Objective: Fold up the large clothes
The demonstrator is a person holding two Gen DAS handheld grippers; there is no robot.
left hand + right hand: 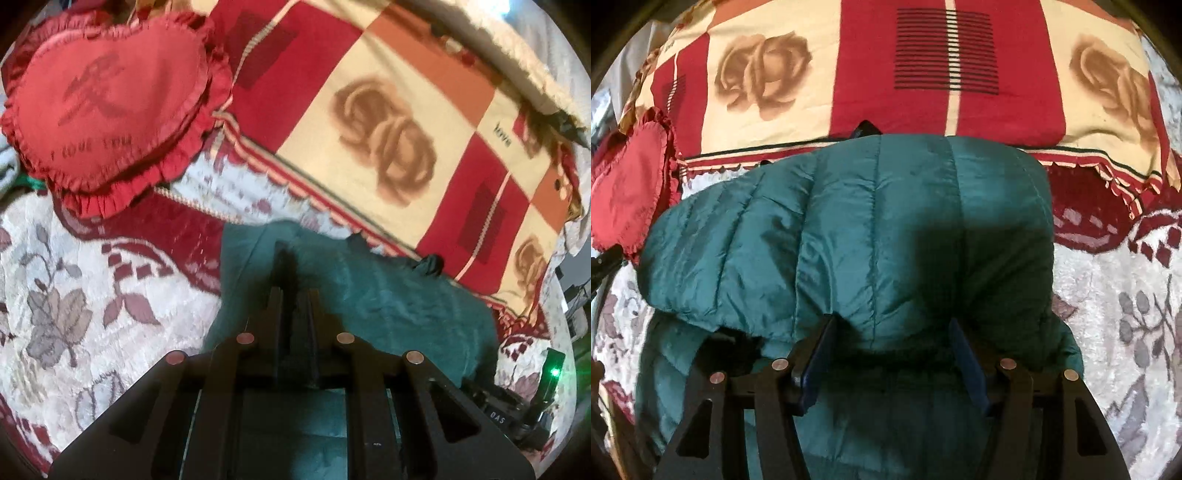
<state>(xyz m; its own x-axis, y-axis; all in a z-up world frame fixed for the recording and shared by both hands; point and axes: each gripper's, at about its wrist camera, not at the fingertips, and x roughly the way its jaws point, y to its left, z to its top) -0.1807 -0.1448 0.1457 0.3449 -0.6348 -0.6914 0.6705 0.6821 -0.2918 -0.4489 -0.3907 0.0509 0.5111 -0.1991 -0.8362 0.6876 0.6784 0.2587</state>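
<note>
Teal quilted jacket (pixel 849 229) lies on a floral bedspread (pixel 1126 314), bulk folded over itself, upper edge just touching the checked blanket (pixel 775 122) at 12 o'clock in the right wrist view.

R gripper (pixel 890 332) sits over the jacket's near edge at 6 o'clock, jaws apart w/ a puffy fold of jacket between them. Blue pads (pixel 964 354) stand either side of the fold; can't tell for sure if they press on it, looks like a gap on both sides.

L gripper (pixel 291 291) at 6 o'clock in the left wrist view, fingers together, tips close over the jacket (pixel 388 306). Dark & blurred at the tips, so can't tell if any fabric is pinched there. Jacket spreads from center toward 4 o'clock in that view, a dark bit of it poking up at its far edge by the blanket (pixel 369 110).

Red heart pillow (pixel 107 107) w/ ruffled rim sits at 10 o'clock, partly on the blanket, partly on the bedspread (pixel 74 295), apart from the jacket. Same pillow (pixel 624 199) at 9 o'clock in the right wrist view, just beside the jacket's left end.
</note>
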